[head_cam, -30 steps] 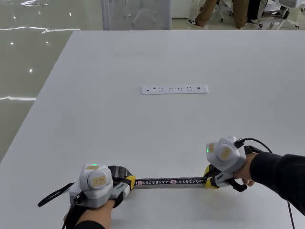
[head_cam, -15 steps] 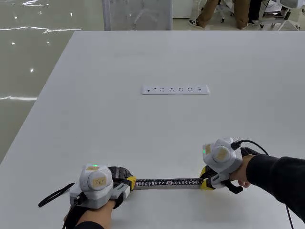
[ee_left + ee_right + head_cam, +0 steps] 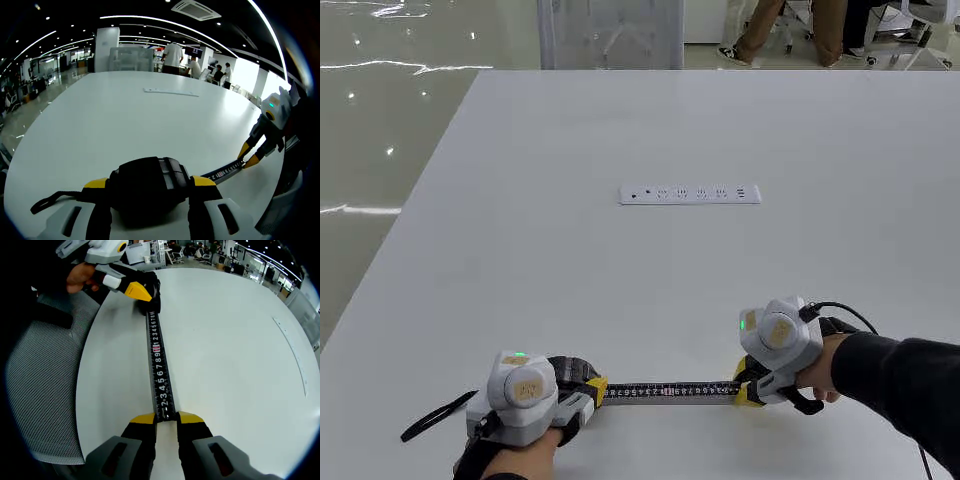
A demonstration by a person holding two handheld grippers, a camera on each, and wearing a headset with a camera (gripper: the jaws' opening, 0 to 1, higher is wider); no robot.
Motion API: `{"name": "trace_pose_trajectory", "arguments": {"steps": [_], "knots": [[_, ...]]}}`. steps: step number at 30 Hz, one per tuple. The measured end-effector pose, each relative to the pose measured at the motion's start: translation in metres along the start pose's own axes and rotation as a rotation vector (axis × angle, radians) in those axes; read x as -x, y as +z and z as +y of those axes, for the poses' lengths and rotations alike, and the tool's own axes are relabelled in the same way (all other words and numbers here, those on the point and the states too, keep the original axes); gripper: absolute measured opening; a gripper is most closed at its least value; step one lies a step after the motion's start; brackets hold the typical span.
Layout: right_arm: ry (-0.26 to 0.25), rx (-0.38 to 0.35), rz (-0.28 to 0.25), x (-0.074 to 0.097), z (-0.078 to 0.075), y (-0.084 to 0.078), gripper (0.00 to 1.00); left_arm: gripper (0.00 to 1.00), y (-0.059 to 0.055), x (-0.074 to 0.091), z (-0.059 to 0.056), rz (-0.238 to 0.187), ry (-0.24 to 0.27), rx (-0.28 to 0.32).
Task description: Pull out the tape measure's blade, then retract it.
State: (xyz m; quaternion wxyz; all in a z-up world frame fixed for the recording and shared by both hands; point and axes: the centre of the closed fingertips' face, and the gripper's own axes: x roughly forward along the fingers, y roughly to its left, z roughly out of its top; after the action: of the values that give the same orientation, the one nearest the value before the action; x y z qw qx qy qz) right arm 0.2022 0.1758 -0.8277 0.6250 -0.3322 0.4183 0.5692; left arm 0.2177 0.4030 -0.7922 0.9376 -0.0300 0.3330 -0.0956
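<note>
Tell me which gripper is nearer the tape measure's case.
Left. The left gripper has its jaws shut around the case; the right gripper pinches the tip of the blade, the whole pulled-out length away.

White table (image 3: 620, 130); glossy floor (image 3: 380, 110); ceiling strip lights (image 3: 145, 18).

The black tape measure (image 3: 572, 368) sits at my left, its dark numbered blade (image 3: 670, 389) drawn out flat, rightward.
</note>
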Motion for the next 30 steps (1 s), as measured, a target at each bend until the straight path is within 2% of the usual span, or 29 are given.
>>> {"name": "trace_pose_trajectory", "arguments": {"steps": [30], "knots": [[0.005, 0.006, -0.025, -0.01, 0.003, 0.022, 0.12, 0.58, 0.0, 0.0, 0.0, 0.001, -0.007, 0.006]]}}
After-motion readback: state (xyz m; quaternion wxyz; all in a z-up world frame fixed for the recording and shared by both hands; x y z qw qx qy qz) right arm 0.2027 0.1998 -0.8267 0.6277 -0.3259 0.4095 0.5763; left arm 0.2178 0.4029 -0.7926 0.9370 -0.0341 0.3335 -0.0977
